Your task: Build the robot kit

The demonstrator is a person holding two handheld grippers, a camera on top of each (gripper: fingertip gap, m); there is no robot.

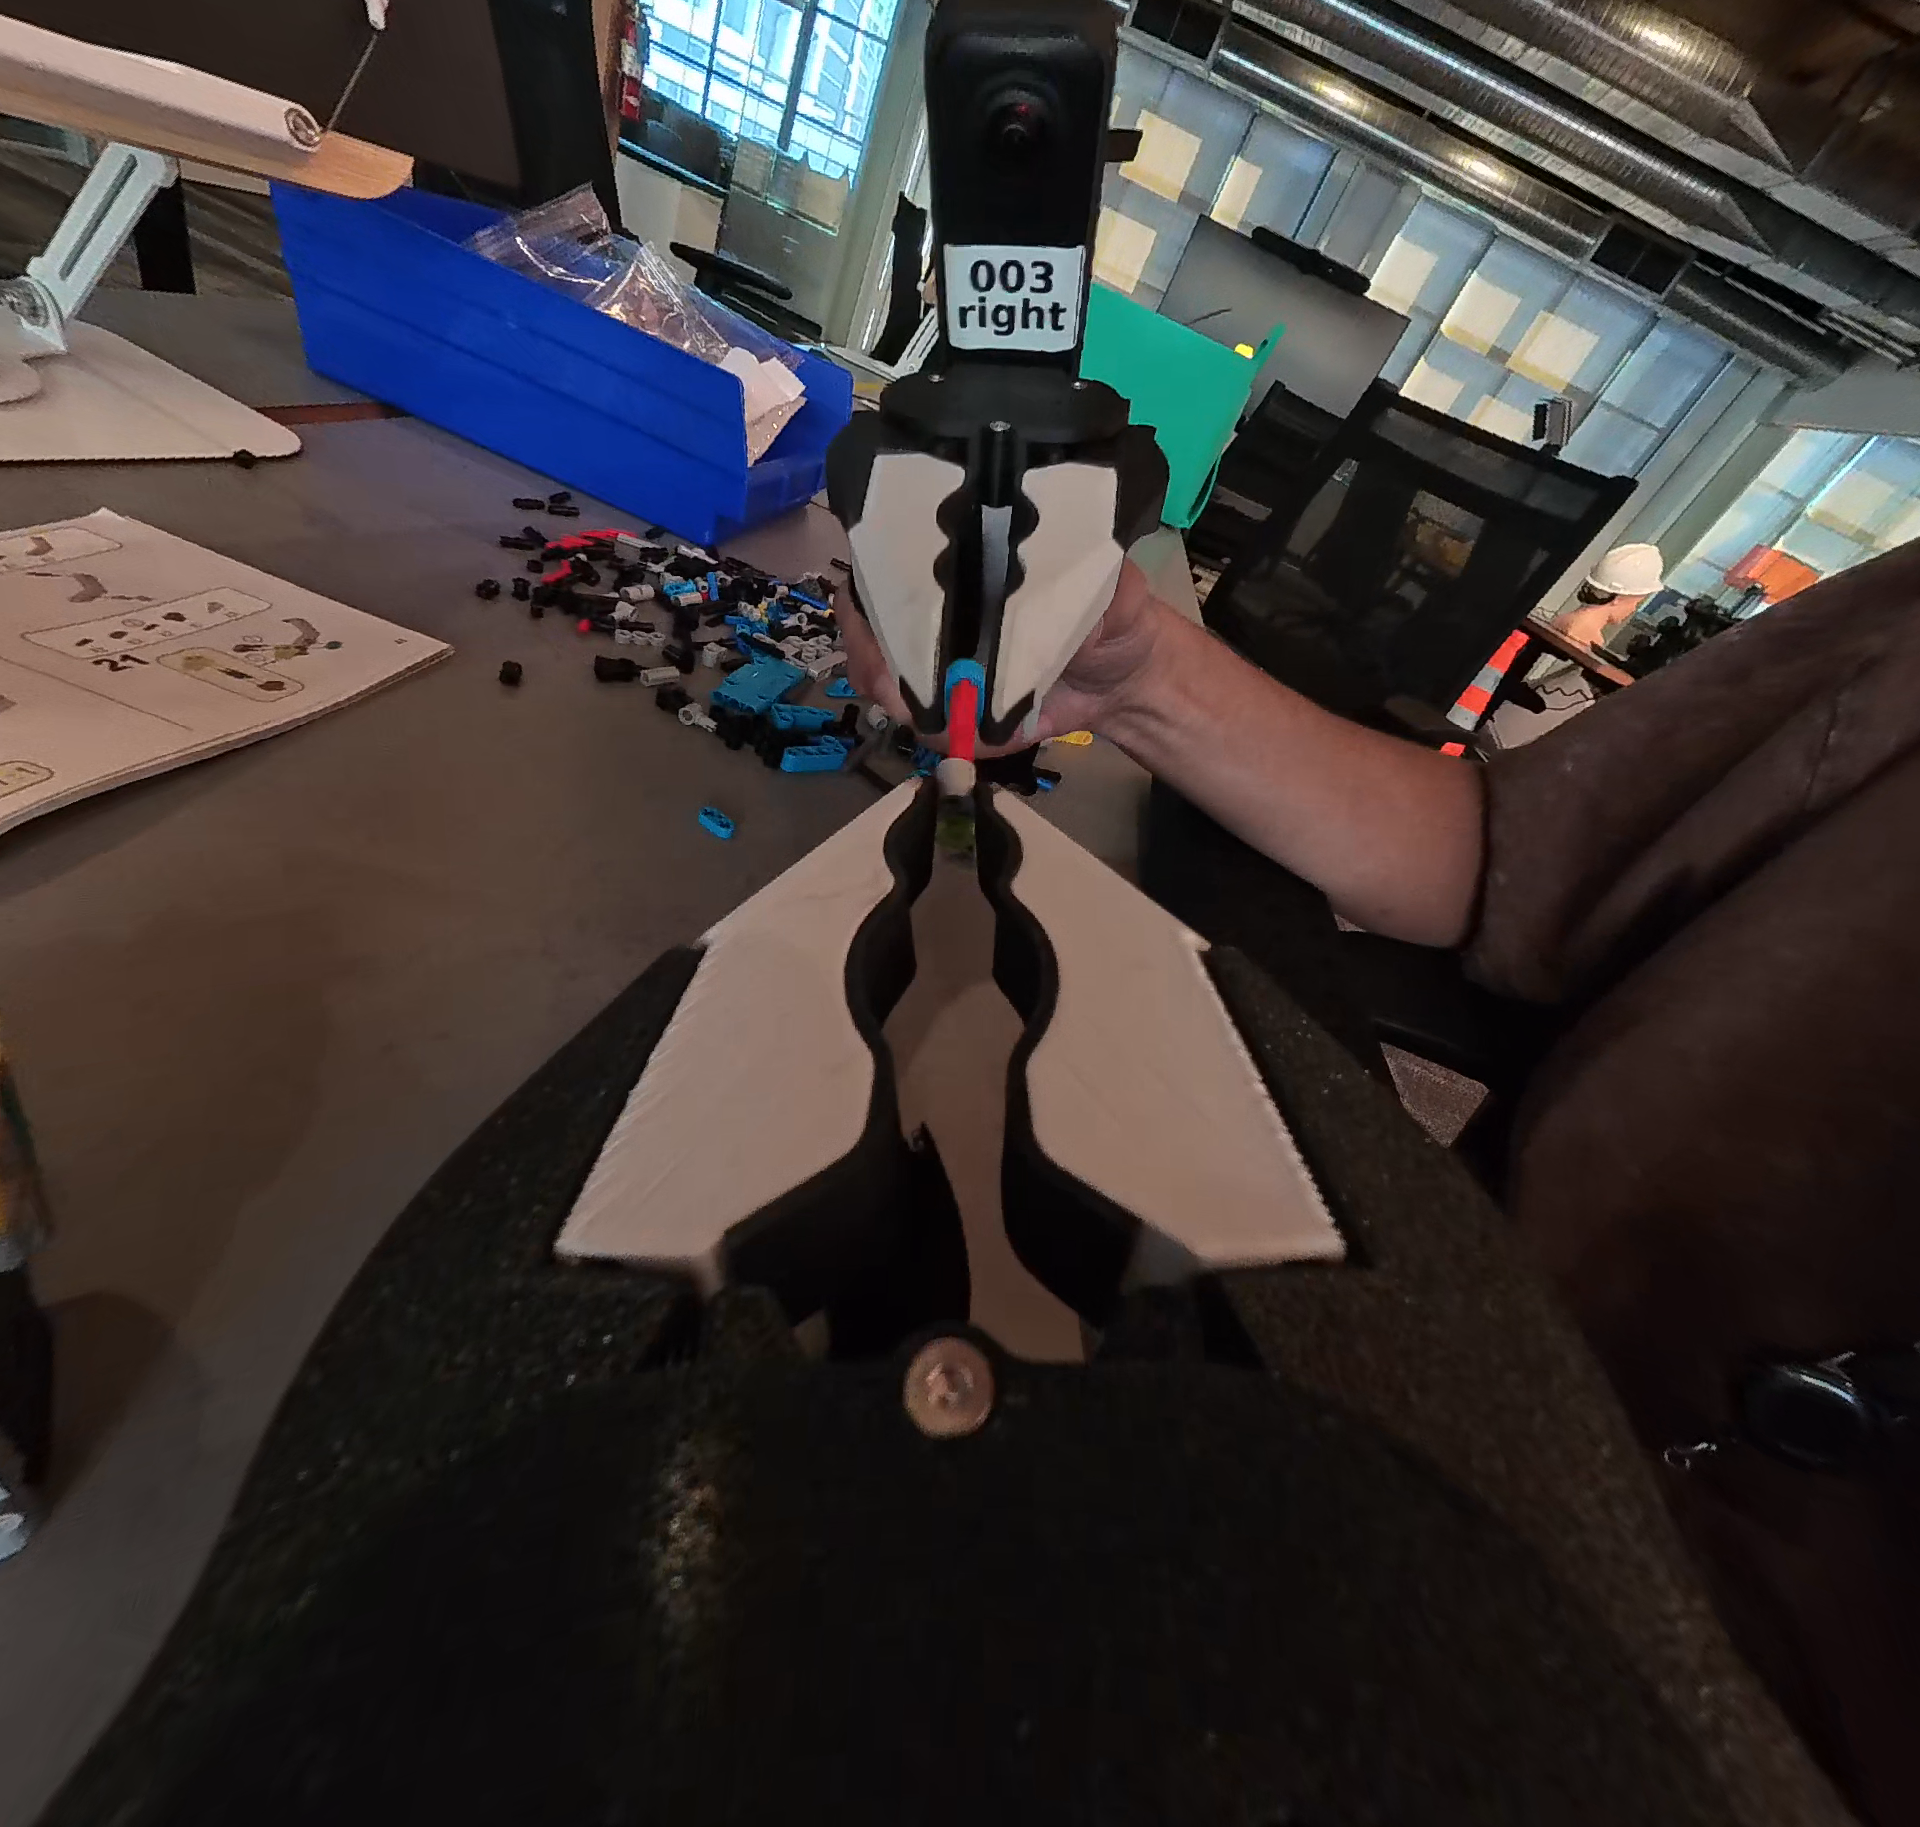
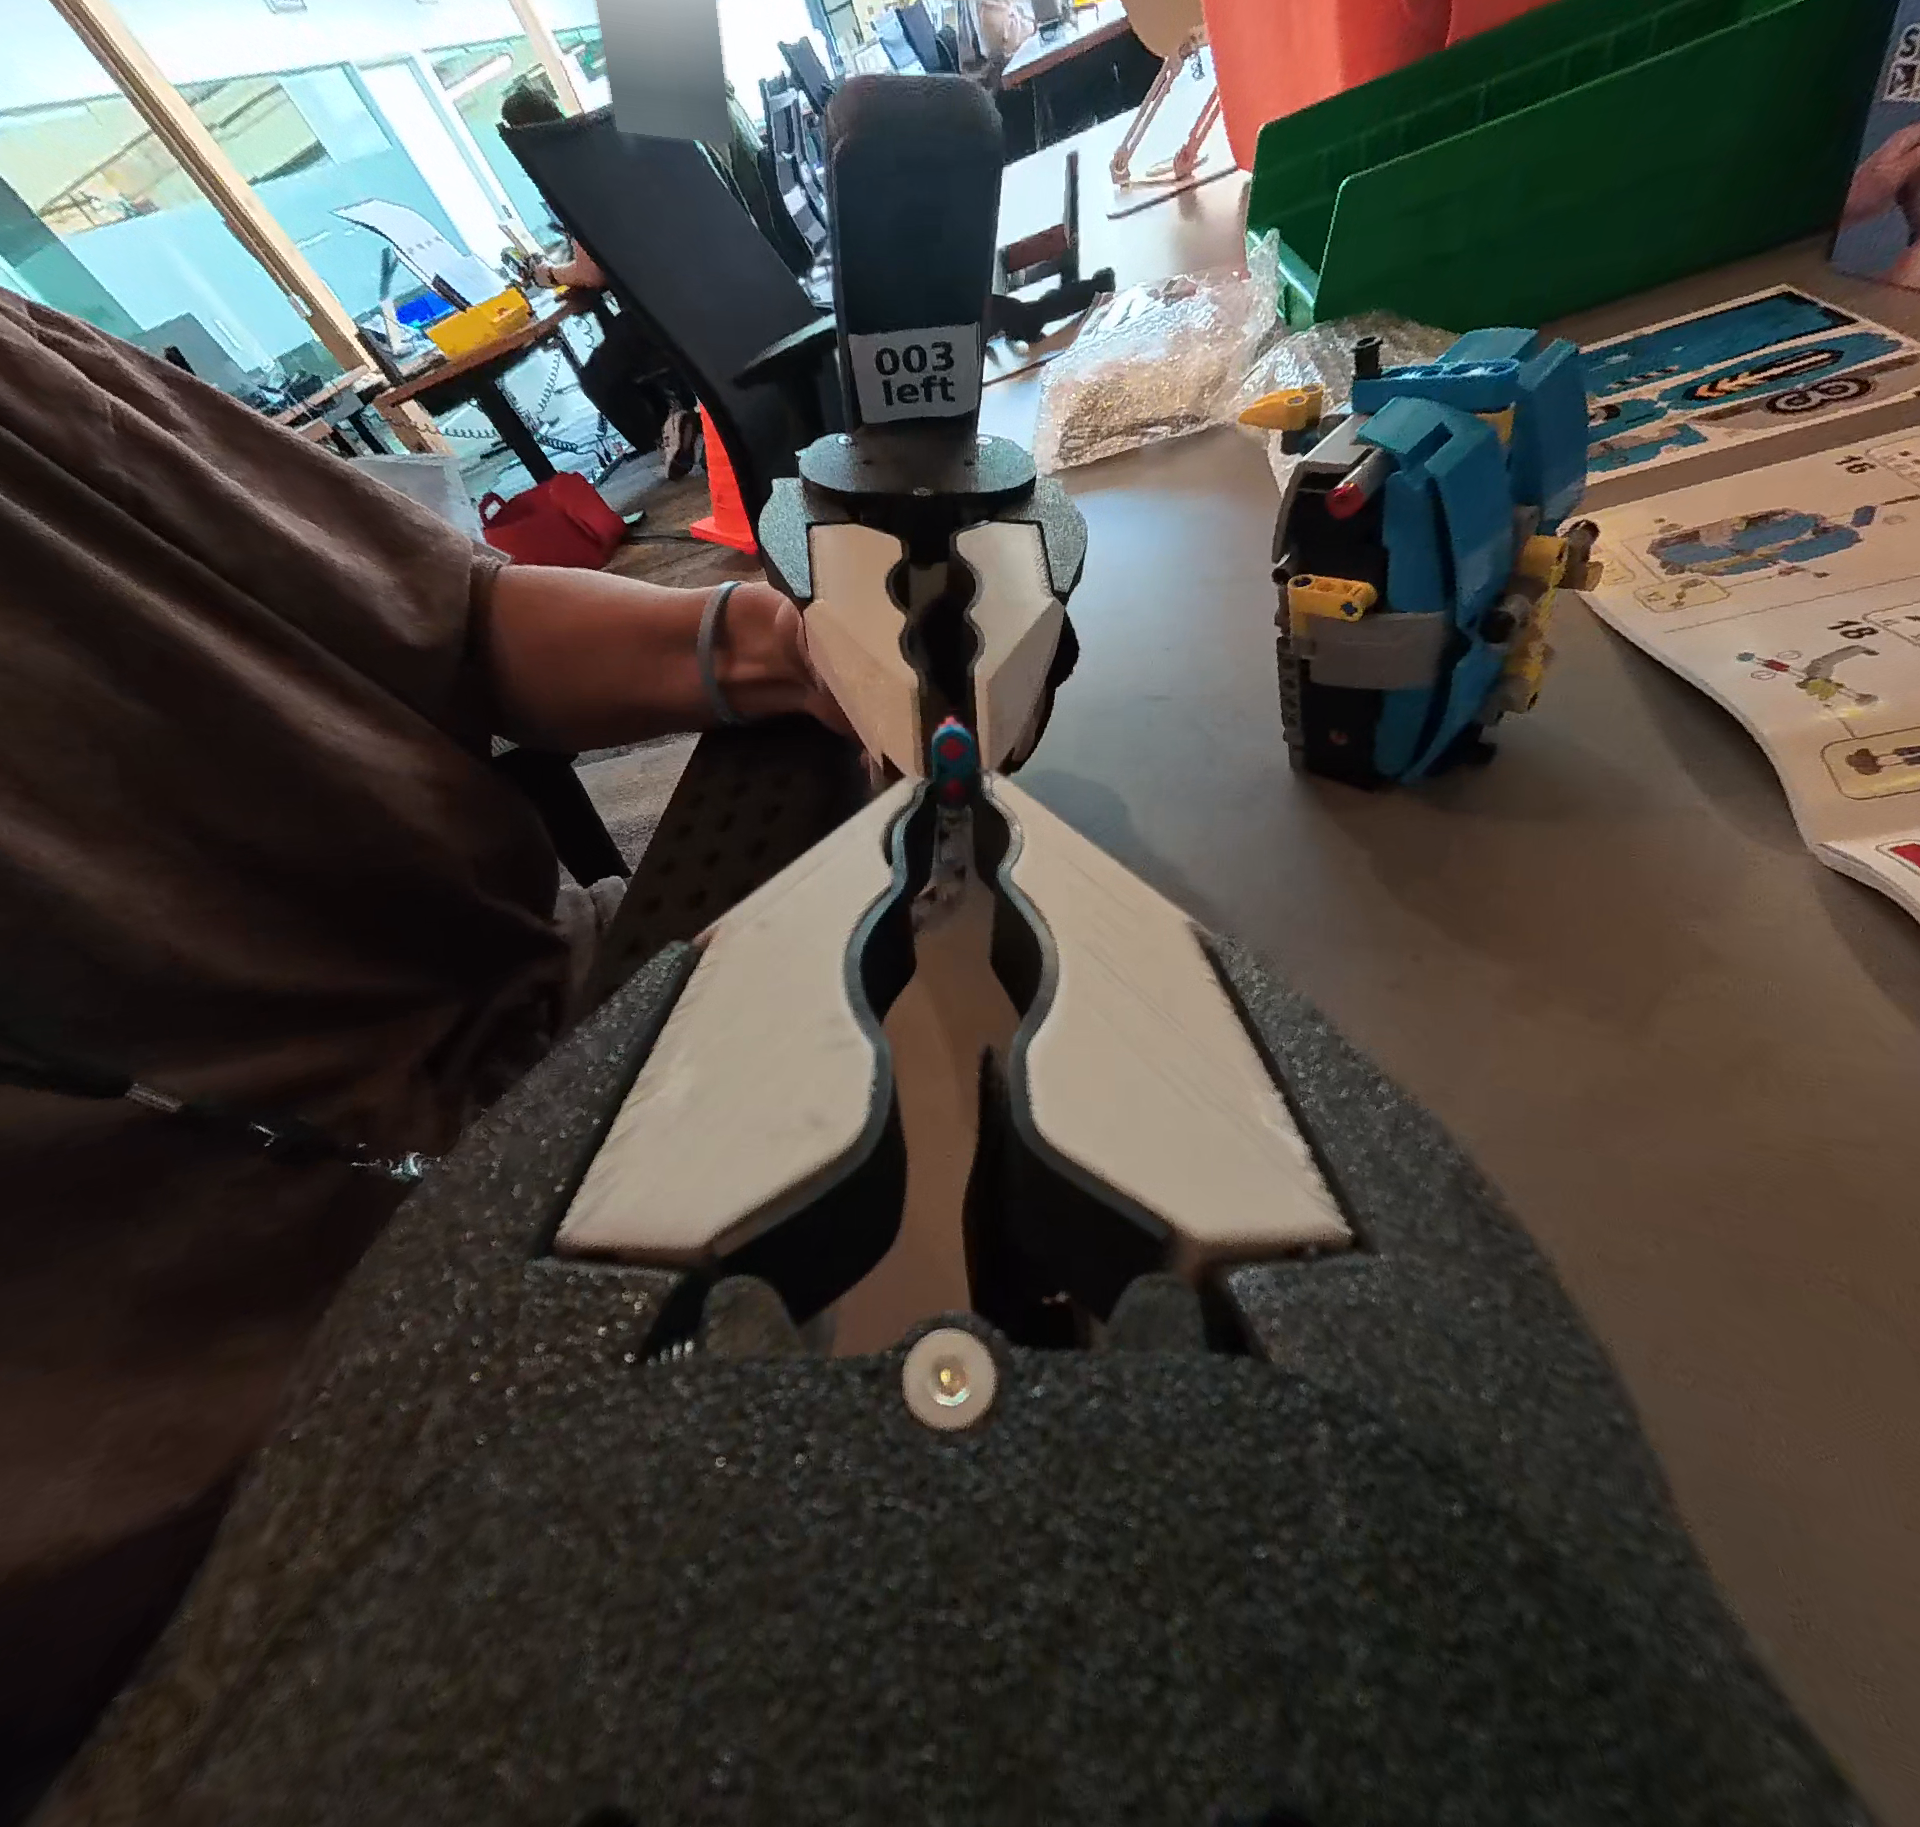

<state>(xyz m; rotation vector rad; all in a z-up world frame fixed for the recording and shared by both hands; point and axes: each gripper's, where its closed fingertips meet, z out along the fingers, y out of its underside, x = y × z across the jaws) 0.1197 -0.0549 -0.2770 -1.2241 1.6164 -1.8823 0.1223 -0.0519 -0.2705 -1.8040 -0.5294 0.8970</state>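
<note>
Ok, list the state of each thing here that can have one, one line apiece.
left gripper: shut on a small greenish piece.
right gripper: shut on the red axle.
red axle: held, blue bush on it, pale tip meeting the left gripper.
blue bin: open, plastic bags inside.
instruction booklet: lying open.
blue model: part-built, standing upright.
loose bricks: scattered on the table.

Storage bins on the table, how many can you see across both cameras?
2. A blue bin sits behind the pile of small parts in the left wrist view; a green bin stands at the table's far edge in the right wrist view. Others may be out of frame.
</note>
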